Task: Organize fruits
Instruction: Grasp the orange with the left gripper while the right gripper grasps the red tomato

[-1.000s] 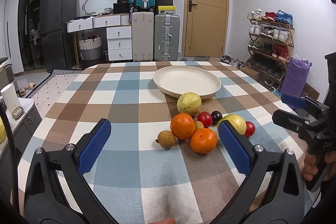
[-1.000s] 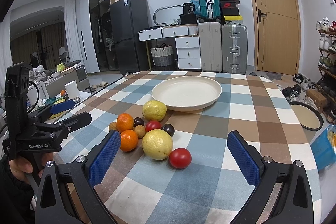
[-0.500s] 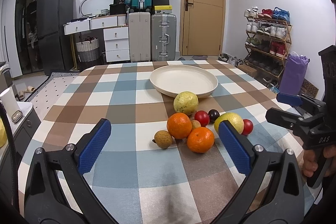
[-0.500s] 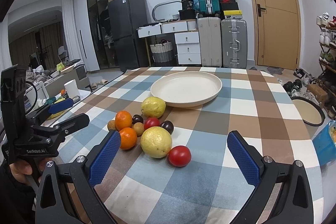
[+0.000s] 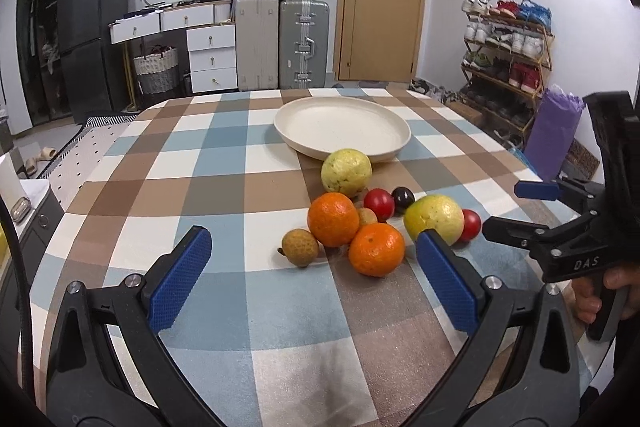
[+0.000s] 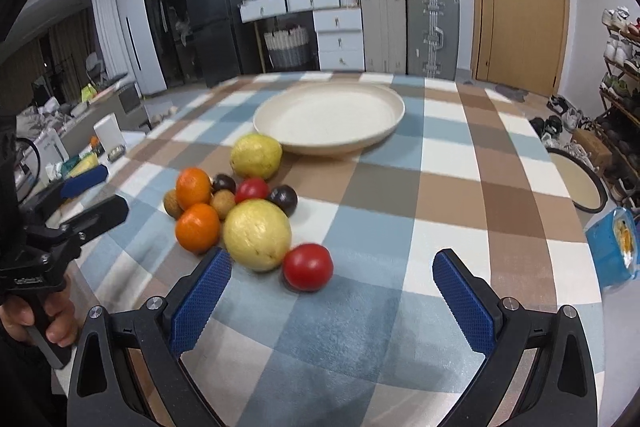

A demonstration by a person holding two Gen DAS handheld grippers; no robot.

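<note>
Left black two-finger gripper with blue textured pads (image 5: 312, 275): jaws spread wide, nothing between them, pointing forward, low. Right black two-finger gripper with blue textured pads (image 6: 332, 297): jaws equally wide, nothing held, same forward low pose. Bare hand (image 5: 600, 291) wraps right gripper's handle; other bare hand (image 6: 38, 323) wraps left gripper's handle.

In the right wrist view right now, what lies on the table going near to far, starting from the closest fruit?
Red tomato → big yellow fruit → dark round fruit → far yellow fruit → plate.
</note>
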